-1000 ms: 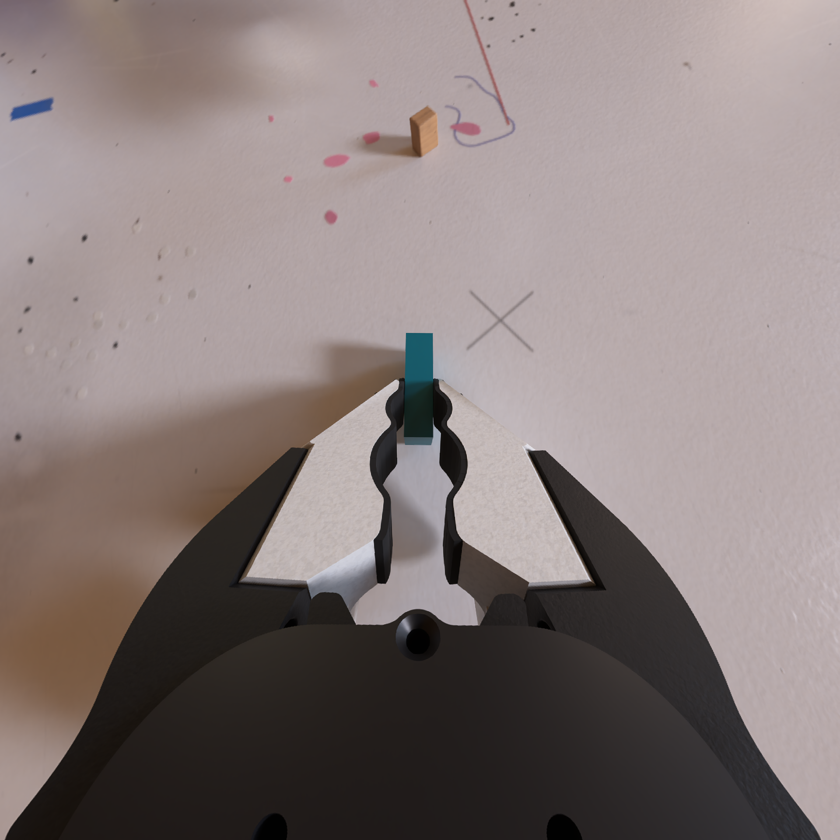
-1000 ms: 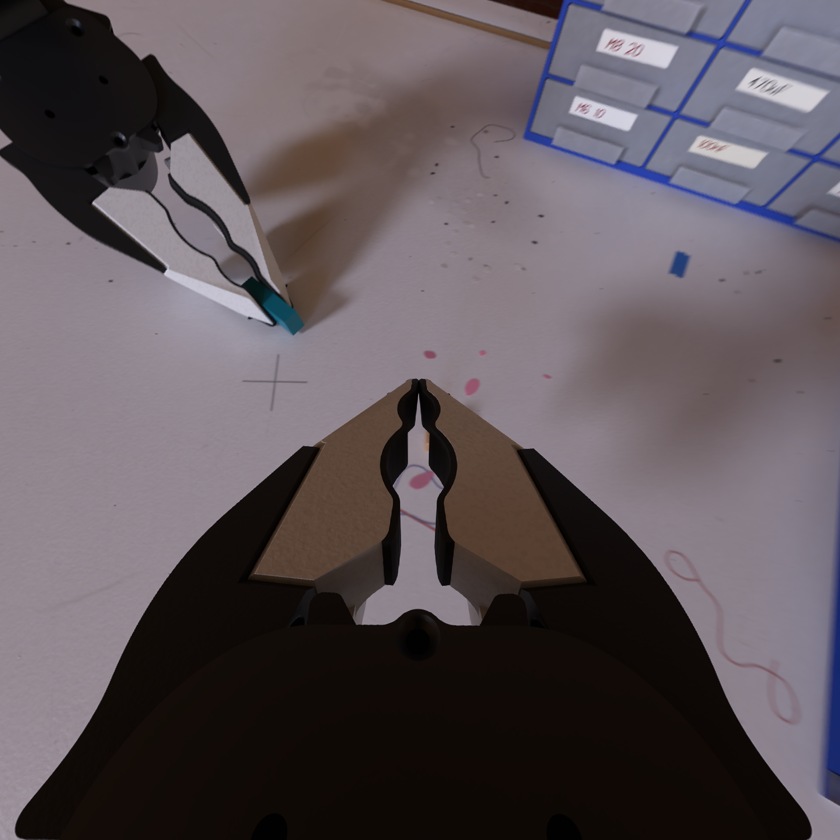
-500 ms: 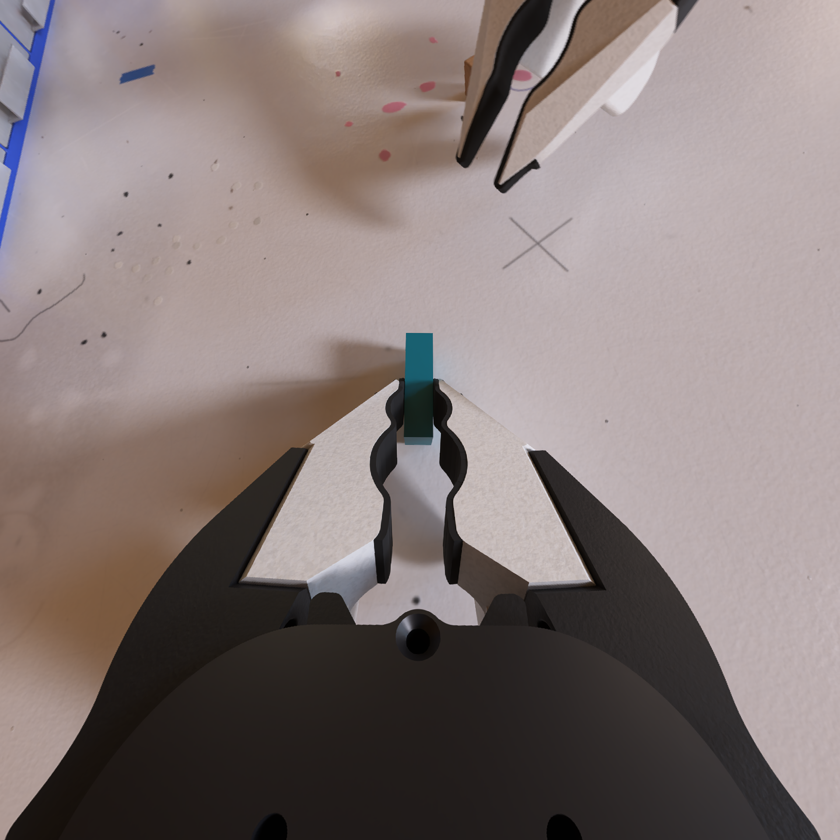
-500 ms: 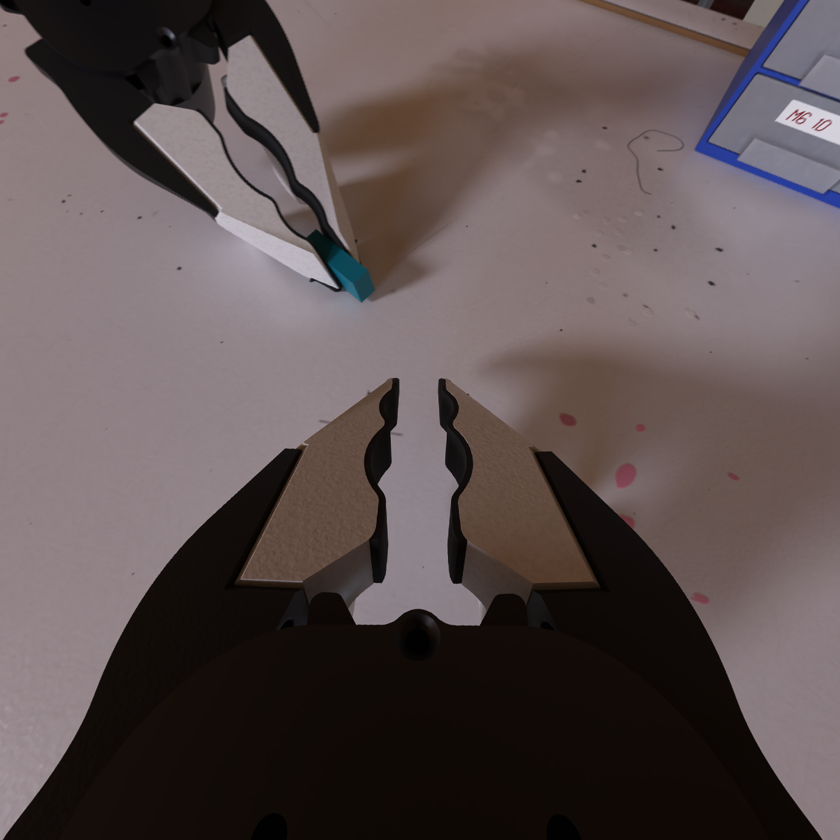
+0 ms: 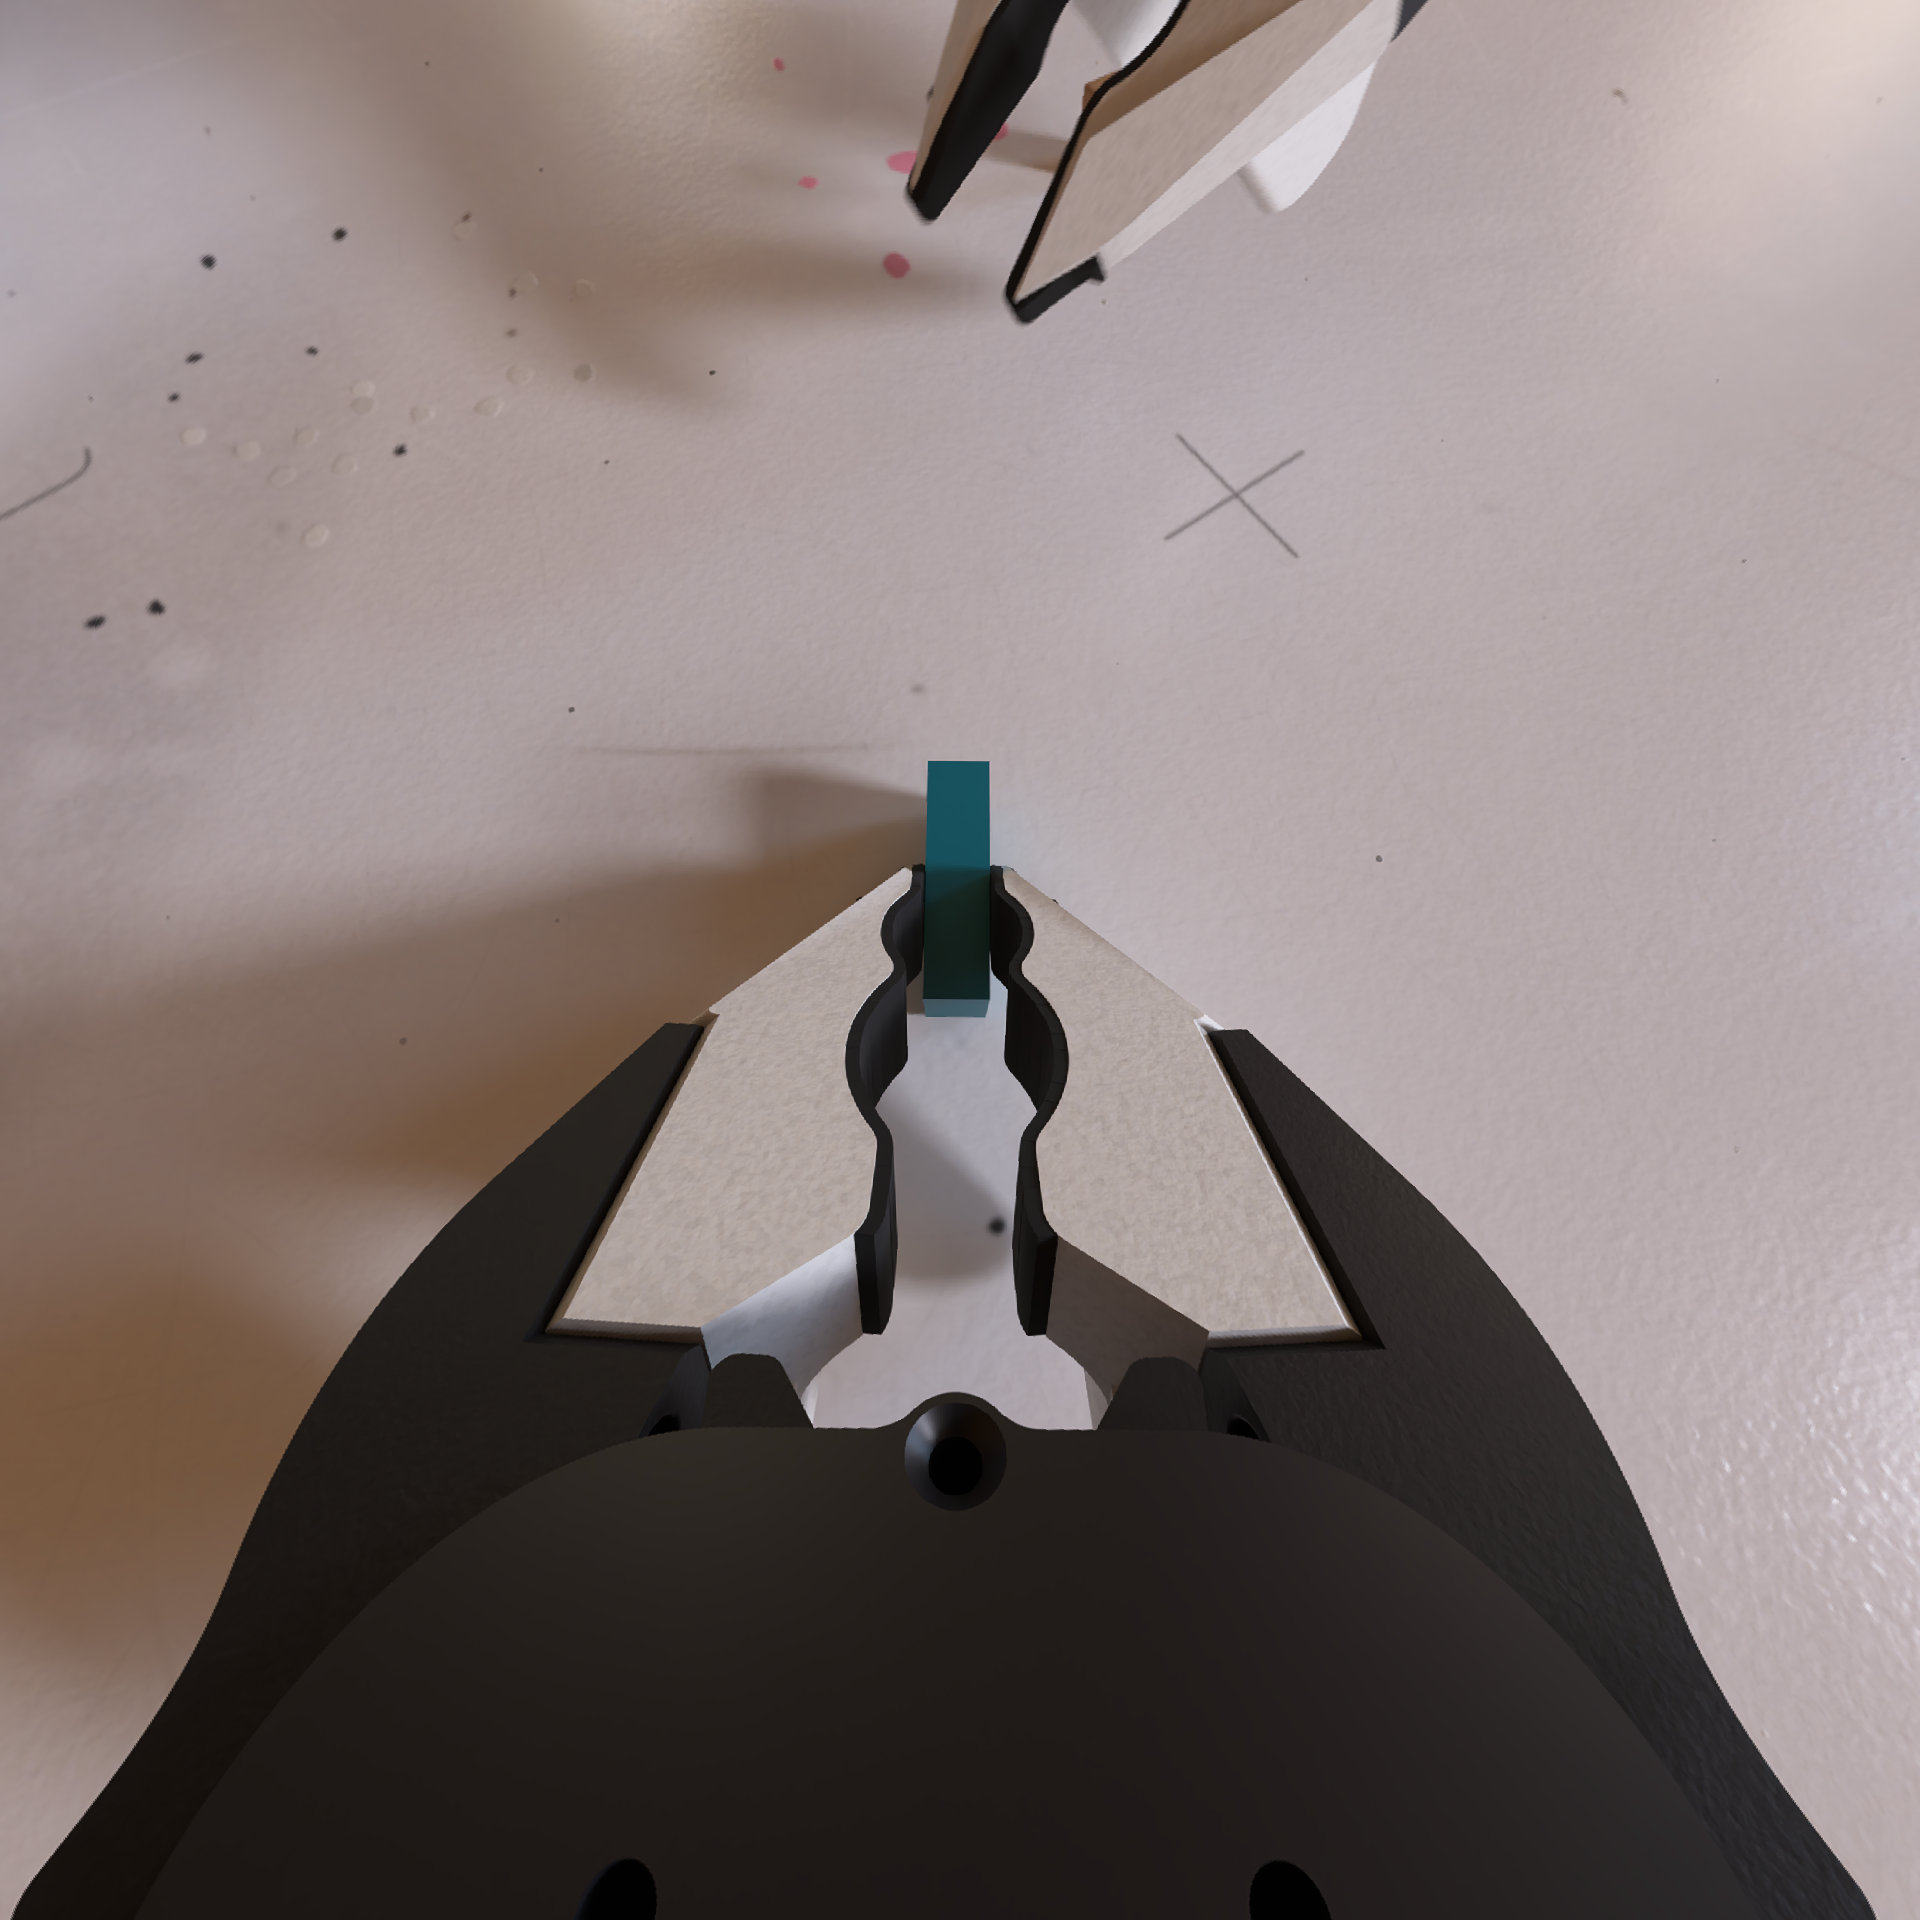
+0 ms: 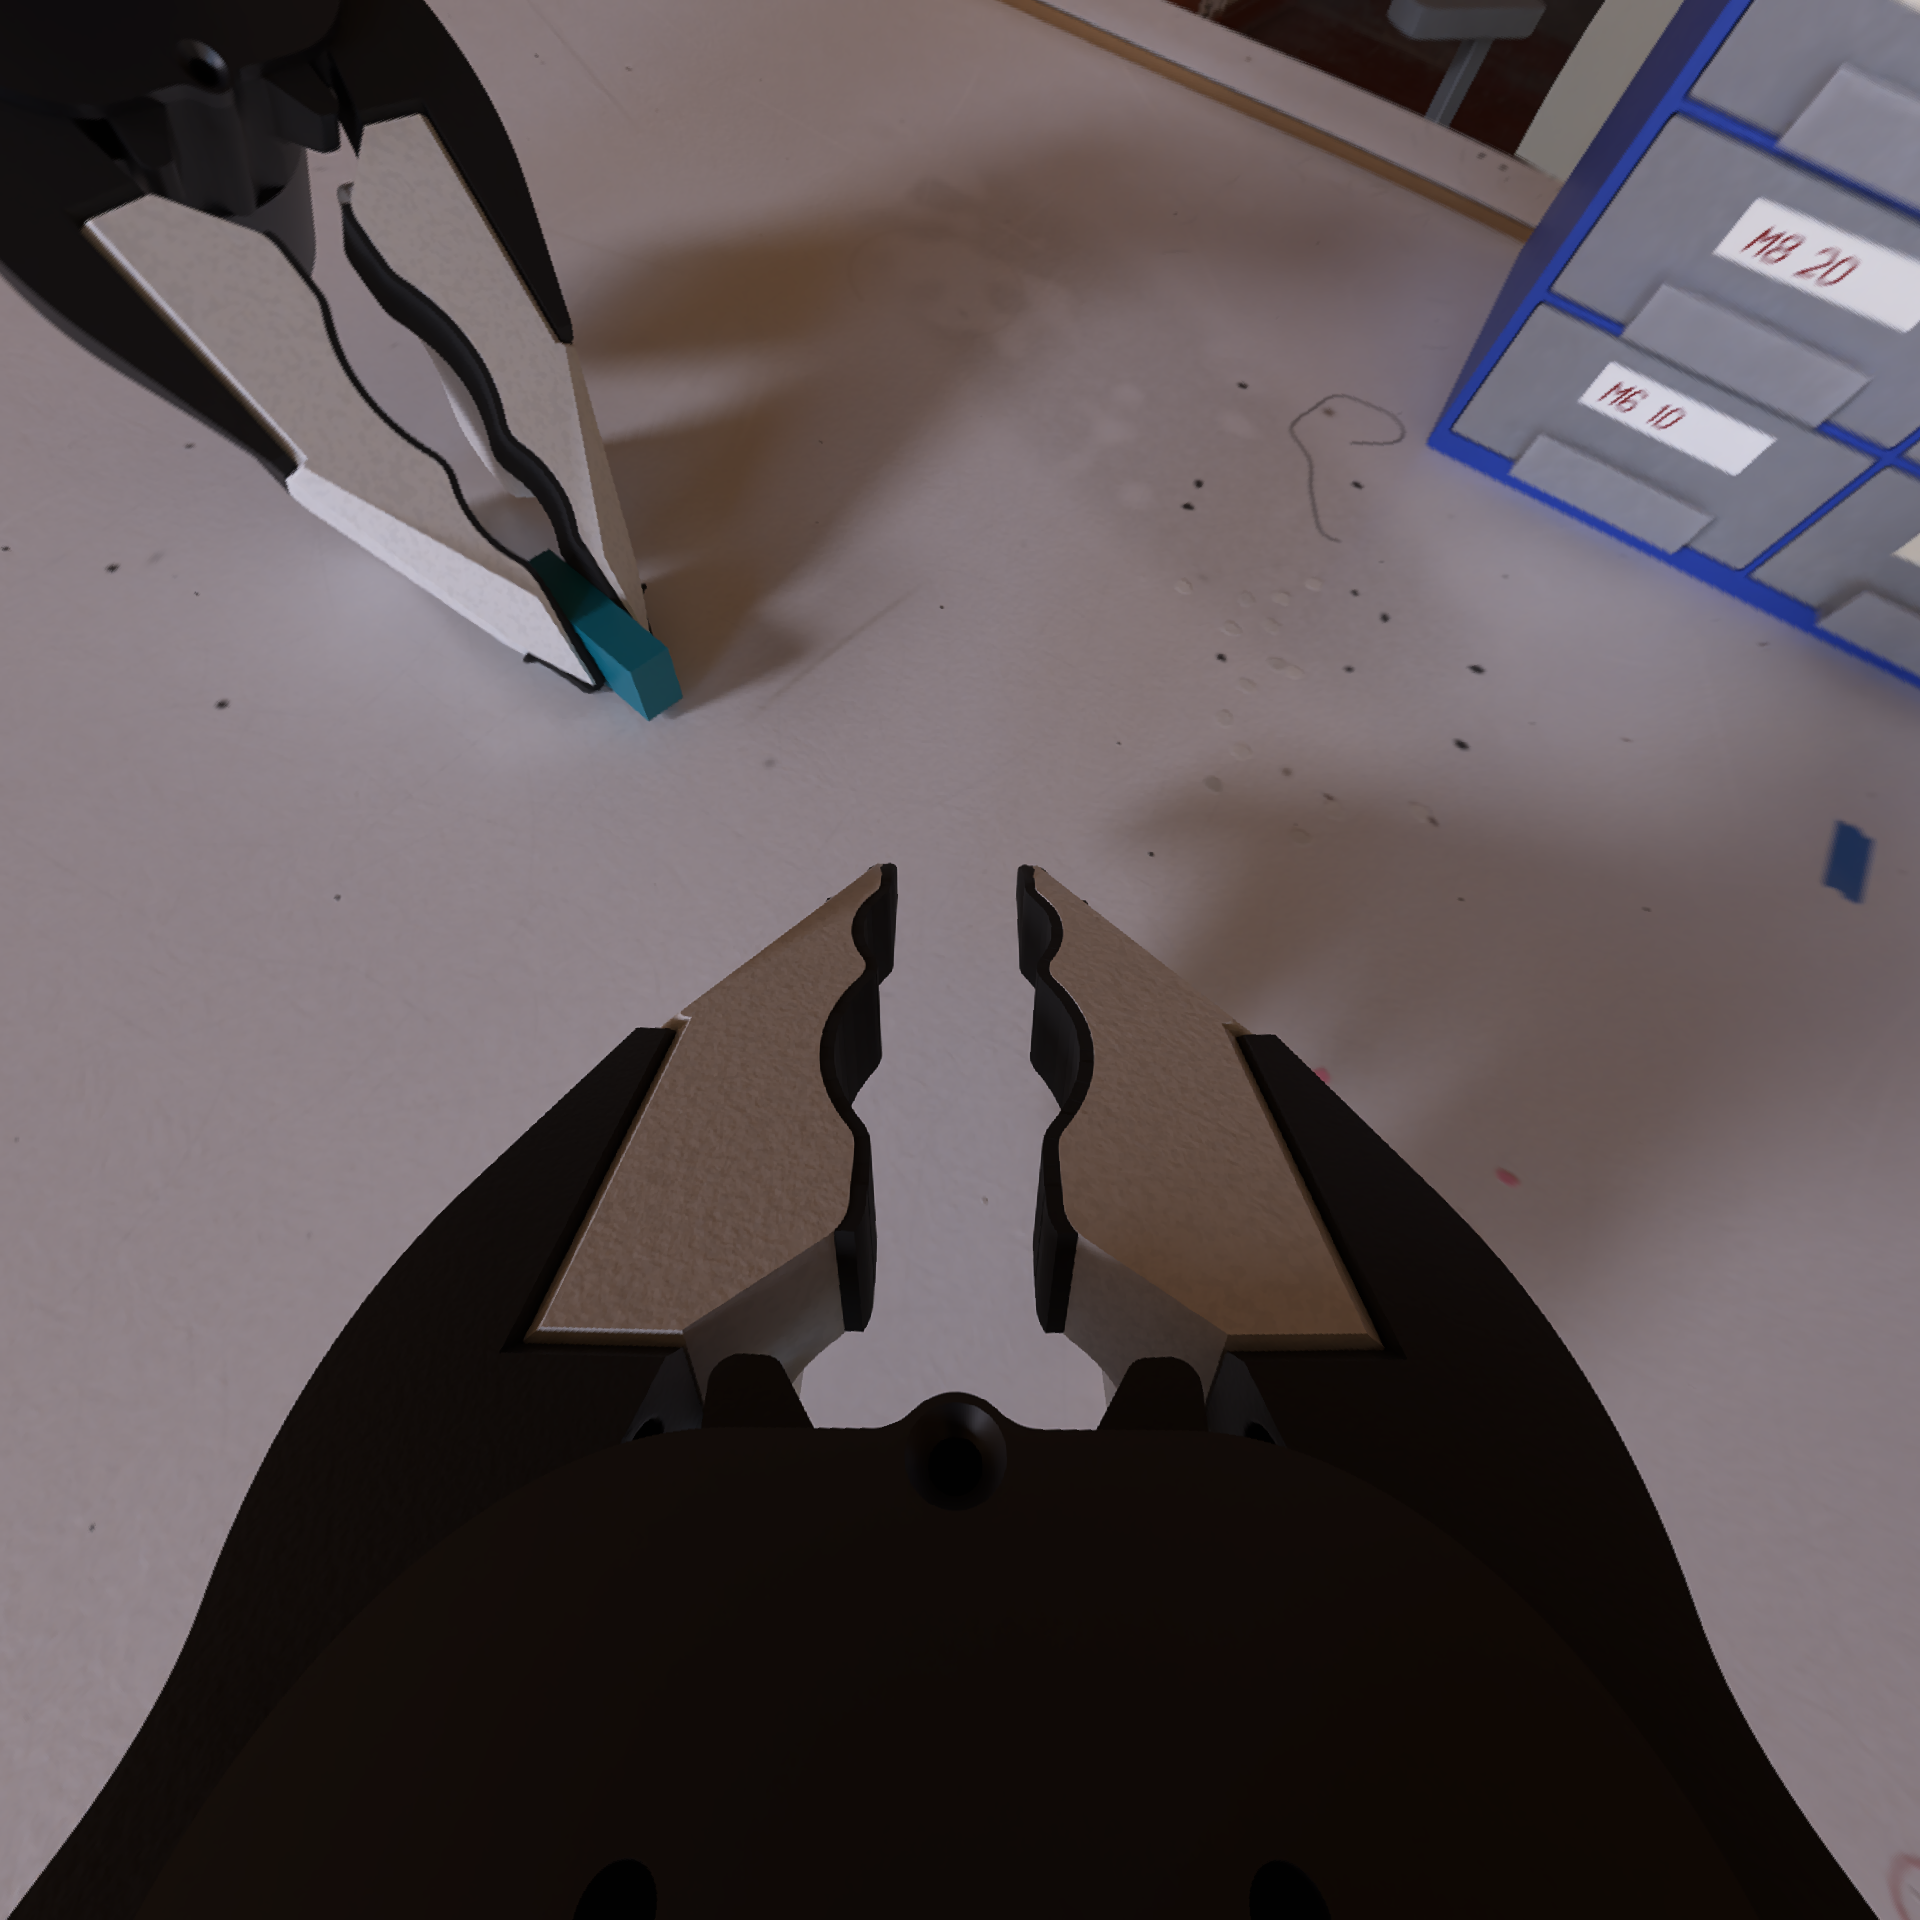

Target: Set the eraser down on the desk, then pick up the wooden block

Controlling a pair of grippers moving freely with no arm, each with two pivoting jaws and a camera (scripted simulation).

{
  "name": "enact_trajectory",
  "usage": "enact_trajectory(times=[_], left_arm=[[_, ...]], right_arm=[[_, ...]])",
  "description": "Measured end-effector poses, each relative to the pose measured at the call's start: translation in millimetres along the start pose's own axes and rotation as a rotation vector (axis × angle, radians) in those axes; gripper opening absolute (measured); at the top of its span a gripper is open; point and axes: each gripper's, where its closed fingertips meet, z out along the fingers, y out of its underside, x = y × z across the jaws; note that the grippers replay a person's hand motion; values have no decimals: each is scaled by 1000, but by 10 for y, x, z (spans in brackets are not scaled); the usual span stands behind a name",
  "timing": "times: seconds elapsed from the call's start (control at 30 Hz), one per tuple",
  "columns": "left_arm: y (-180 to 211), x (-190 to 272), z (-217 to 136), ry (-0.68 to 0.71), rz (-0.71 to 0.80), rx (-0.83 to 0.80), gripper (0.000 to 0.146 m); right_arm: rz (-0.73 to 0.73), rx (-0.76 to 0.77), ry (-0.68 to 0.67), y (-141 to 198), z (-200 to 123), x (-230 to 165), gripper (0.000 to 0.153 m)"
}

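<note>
My left gripper is shut on a teal eraser, which sticks out past the fingertips with its far end at or just above the pale desk. In the right wrist view the left gripper points steeply down with the eraser at the desk surface. My right gripper is open and empty above bare desk. It shows at the top of the left wrist view, fingers apart. A thin wood-coloured sliver shows between those fingers, possibly the wooden block; the rest is hidden.
A blue-framed cabinet of grey labelled drawers stands at the right. A pencilled cross, pink paint spots, black specks and a bit of blue tape mark the desk. The desk's far edge runs along the back.
My right gripper went from shut to open and its jaws have widened further. It moved in over the wooden block's spot. My left gripper kept the eraser and shifted over the desk.
</note>
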Motion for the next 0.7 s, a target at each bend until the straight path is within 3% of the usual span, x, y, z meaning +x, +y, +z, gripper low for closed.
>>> enact_trajectory(times=[0.17,0.4,0.7], left_arm=[[11,-26,-16,18,-43,1,11],[16,-29,-20,5,-20,-7,11],[11,-53,-24,-60,98,-28,11]], right_arm=[[27,-11,86,97,-275,186,23],[153,-73,197,579,-724,579,28],[170,-160,80,829,-550,485,29]])
